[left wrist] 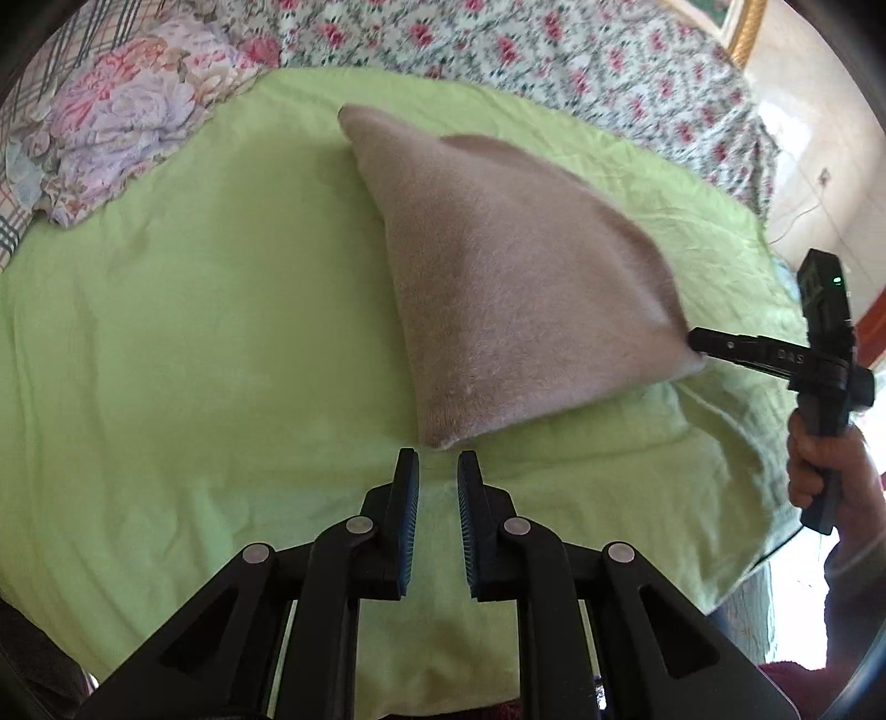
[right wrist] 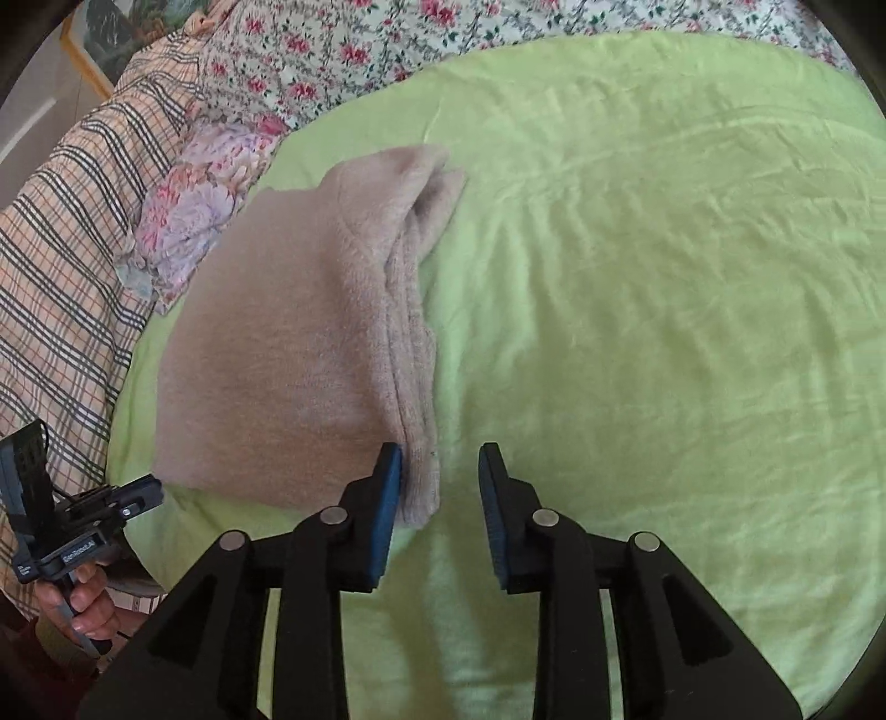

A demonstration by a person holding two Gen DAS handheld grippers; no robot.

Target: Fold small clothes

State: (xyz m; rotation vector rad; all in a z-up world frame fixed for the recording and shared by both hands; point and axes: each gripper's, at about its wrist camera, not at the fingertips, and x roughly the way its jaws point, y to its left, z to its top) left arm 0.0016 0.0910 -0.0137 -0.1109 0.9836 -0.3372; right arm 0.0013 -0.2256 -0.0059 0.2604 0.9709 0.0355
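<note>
Left gripper (left wrist: 437, 457): jaws parted by a narrow gap, nothing between them, tips just short of the near corner of the folded beige garment (left wrist: 498, 288). Right gripper (right wrist: 440, 451): jaws set wider apart, nothing clamped; its left finger (right wrist: 387, 487) lies against the stacked edge of the garment (right wrist: 288, 343), the other finger over bare cloth. In the left wrist view the right gripper (left wrist: 695, 340) reaches in from the side, its tip touching the garment's right corner; whether that corner is pinched cannot be told from there. The person's right hand (left wrist: 830, 471) grips its handle. In the right wrist view the left gripper (right wrist: 149, 490) sits at the garment's near left corner.

Garment: folded into layers, lying on a light green sheet (left wrist: 194, 332) spread over the bed. Floral bedding (left wrist: 554, 50), a bundle of floral fabric (left wrist: 116, 127) and plaid fabric (right wrist: 61, 249) lie beyond the sheet's edge
</note>
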